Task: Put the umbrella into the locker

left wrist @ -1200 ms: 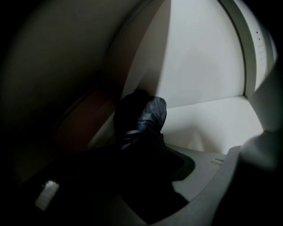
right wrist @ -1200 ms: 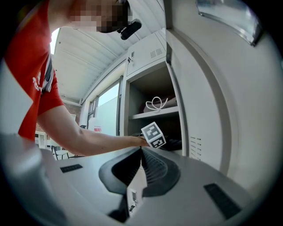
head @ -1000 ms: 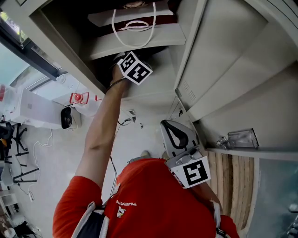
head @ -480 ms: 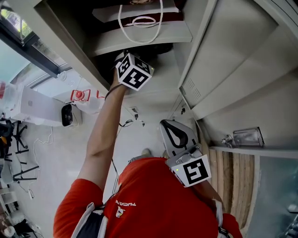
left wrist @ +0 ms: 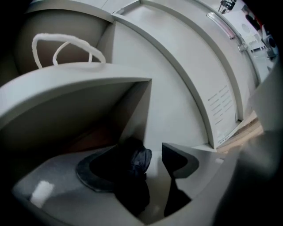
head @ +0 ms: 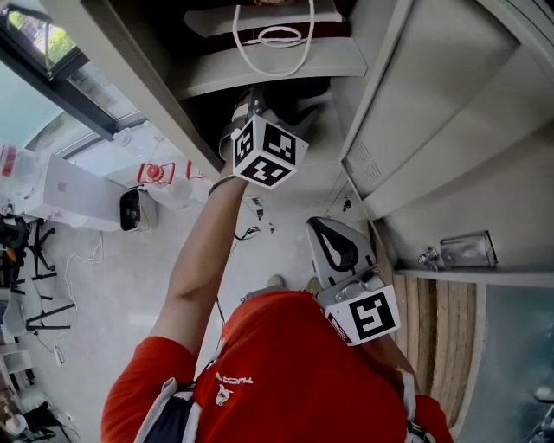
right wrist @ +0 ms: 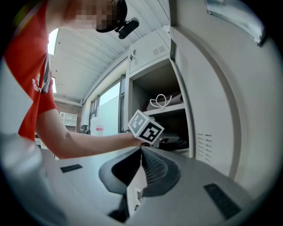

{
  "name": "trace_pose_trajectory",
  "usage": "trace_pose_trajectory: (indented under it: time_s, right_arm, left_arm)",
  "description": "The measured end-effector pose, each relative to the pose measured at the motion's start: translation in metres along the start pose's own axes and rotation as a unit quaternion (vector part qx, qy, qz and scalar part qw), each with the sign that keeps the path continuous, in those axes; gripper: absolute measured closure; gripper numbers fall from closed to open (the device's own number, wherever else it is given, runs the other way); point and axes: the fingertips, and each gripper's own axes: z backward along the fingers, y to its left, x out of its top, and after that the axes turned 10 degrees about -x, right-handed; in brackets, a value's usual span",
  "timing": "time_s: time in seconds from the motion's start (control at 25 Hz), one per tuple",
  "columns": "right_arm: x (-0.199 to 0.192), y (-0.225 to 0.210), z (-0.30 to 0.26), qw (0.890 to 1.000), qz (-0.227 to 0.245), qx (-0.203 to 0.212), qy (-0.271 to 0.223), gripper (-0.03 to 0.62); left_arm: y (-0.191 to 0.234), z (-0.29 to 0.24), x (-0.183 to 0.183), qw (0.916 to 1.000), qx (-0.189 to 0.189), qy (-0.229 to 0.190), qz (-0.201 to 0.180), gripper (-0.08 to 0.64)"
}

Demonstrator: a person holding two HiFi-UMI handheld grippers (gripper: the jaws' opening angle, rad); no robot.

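A printed sheet [left wrist: 219,107] is stuck on the locker door, its lines too small to read. The red shirt [head: 286,363] carries a short white logo [head: 235,379], upside down in the head view and not clear enough to spell out. The marker cubes bear only black-and-white squares.

Compared with 1 second ago, the left gripper [left wrist: 152,164] sits lower and further out from the locker [head: 368,95] opening, with its cube [head: 269,154] now below the shelf [head: 286,71] edge. The right gripper [right wrist: 142,152] is in nearly the same spot against the person's chest.

There are 2 grippers, 1 umbrella [left wrist: 138,160], 1 shelf and 1 white bag [head: 260,17] with 2 rope handles [head: 279,36] lying on that shelf.

The black umbrella lies in the compartment under the shelf, seen between the left gripper's jaws. Those jaws stand apart, with a pale gap showing between the umbrella and the right-hand jaw, so the grip is released. The right gripper's ribbed jaws are pressed together with nothing between them.
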Motion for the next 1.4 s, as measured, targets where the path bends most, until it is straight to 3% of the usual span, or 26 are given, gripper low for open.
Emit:
trace_pose_trajectory:
  time_s: [0.2, 0.48, 0.76, 0.88, 1.16, 1.4]
  right_arm:
    - [0.006, -0.004, 0.002, 1.0, -0.007, -0.005, -0.013, 0.589]
    - [0.017, -0.02, 0.005, 0.999, -0.019, -0.024, -0.034, 0.589]
    - [0.025, -0.016, 0.004, 0.999, -0.018, -0.013, -0.048, 0.589]
    - [0.032, -0.011, 0.004, 0.998, -0.018, -0.006, -0.054, 0.589]
    - [0.042, -0.005, 0.004, 0.998, -0.027, 0.007, -0.064, 0.589]
    - [0.044, 0.001, 0.001, 0.997, -0.035, 0.016, -0.062, 0.589]
  left_arm:
    - [-0.014, 0.017, 0.014, 0.9993, 0.009, -0.024, 0.025, 0.261]
    - [-0.042, 0.069, 0.031, 0.9911, 0.011, -0.095, 0.093, 0.432]
    - [-0.061, 0.114, 0.05, 0.9818, 0.01, -0.153, 0.112, 0.54]
    - [-0.065, 0.131, 0.056, 0.9773, 0.011, -0.17, 0.126, 0.554]
    - [-0.077, 0.166, 0.059, 0.9604, 0.002, -0.192, 0.202, 0.554]
    - [-0.095, 0.185, 0.056, 0.9547, -0.011, -0.191, 0.228, 0.554]
